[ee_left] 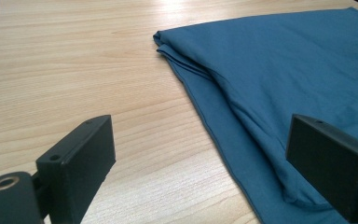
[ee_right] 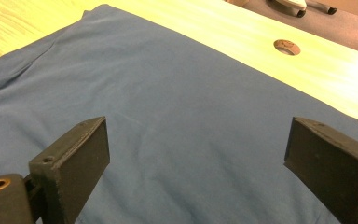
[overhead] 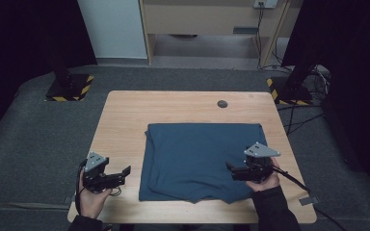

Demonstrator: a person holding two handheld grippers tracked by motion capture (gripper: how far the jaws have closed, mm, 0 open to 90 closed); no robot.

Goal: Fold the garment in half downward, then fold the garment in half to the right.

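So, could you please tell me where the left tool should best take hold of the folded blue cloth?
Probably at the layered left edge of the blue cloth, near its front corner, coming in from the left across the bare table. The left tool is open there, pointing at that edge, where the stacked folds give the jaws something to pinch.

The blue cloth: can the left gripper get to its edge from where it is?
Probably yes. The left gripper is open beside the folded blue cloth, with bare wooden table between them and nothing blocking its near edge.
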